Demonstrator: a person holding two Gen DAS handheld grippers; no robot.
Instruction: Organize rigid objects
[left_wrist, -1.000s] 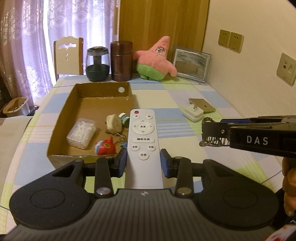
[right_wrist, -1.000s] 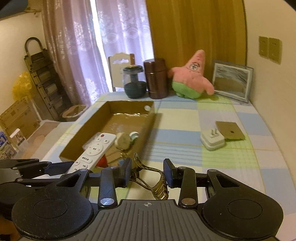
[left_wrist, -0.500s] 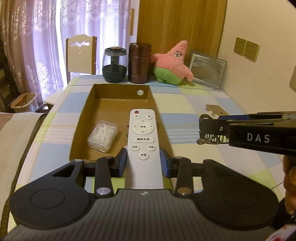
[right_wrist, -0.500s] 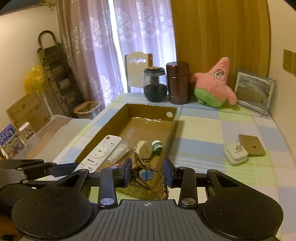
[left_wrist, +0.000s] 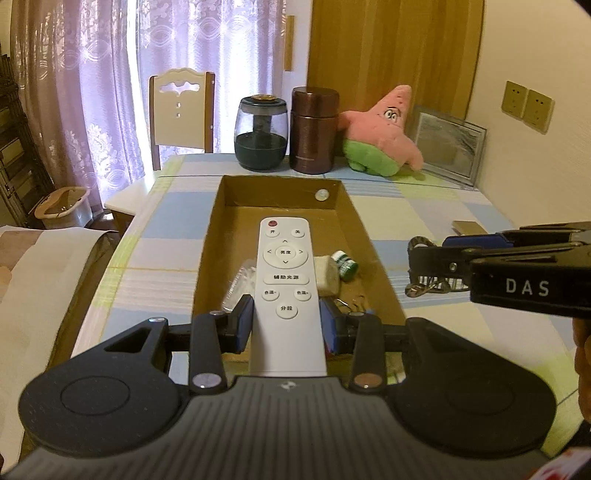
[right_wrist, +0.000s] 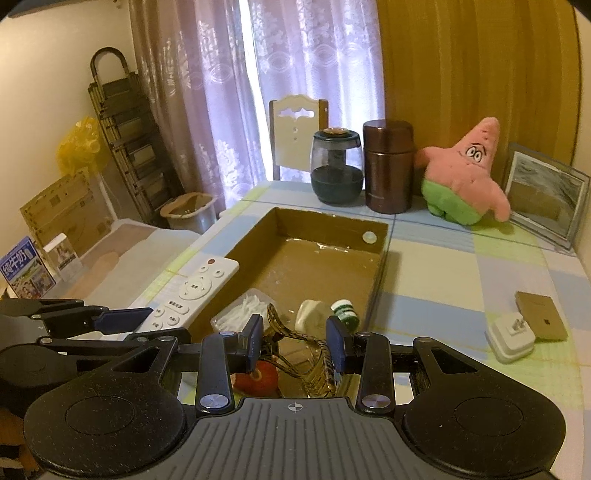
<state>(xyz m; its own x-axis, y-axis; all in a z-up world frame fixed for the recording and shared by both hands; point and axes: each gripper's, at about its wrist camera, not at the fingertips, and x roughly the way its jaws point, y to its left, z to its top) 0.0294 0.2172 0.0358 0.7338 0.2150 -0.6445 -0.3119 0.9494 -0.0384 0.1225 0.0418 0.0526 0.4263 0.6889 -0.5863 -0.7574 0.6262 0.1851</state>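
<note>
The box (right_wrist: 376, 273) is bare in its far half, toward 12 o'clock; its near end is crowded by a swab case (right_wrist: 240, 308), a white lump (right_wrist: 310, 314) and a green bottle (right_wrist: 345, 312). At 3 o'clock the tablecloth (right_wrist: 443, 288) lies free up to the charger (right_wrist: 511, 338).

smooth white plastic remote (left_wrist: 285, 284), matt brown cardboard box (left_wrist: 373, 251), shiny gold metal clip (right_wrist: 314, 365).

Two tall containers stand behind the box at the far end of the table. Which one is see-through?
The rounded glass jar, on the left, nearest the chair: its dark contents show through. The brown metal canister beside it is opaque.
</note>
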